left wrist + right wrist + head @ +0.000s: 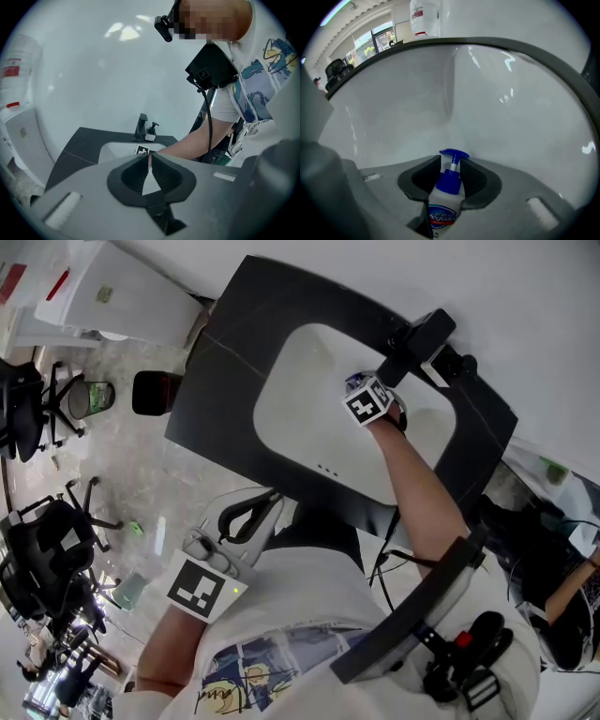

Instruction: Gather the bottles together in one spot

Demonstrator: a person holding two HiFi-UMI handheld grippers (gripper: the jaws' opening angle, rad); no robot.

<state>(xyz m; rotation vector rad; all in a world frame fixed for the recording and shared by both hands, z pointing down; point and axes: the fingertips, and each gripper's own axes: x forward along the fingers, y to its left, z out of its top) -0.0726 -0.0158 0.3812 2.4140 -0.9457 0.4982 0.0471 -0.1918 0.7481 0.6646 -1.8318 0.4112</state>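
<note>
Pump bottle (445, 194), white with a blue pump head and a blue-and-red label, sits between the pads of the right claw (452, 161). The claw is closed to about half width on its blue collar and shoulder. Claw and bottle are down inside the white sink (300, 390) set in the dark tabletop (234, 352), toward the basin's back side.

Left claw (149, 157) is drawn back off the tabletop's front edge, near the person's body. Its tips are together and it holds nothing.

A dark bottle (151, 131), also with a pump, stands at the tabletop's back edge, just beside the tap (140, 125). That looks like the likely gathering spot.

Risks, as judged:
- The hold is high, around the collar rather than the body. The bottle could swing or slide out of the pads on the lift.
- The pump head pokes out past the claw tips, so a knock on the basin wall or rim could press it or twist the bottle loose.
- Setting down close to the tap could topple the dark bottle.
</note>
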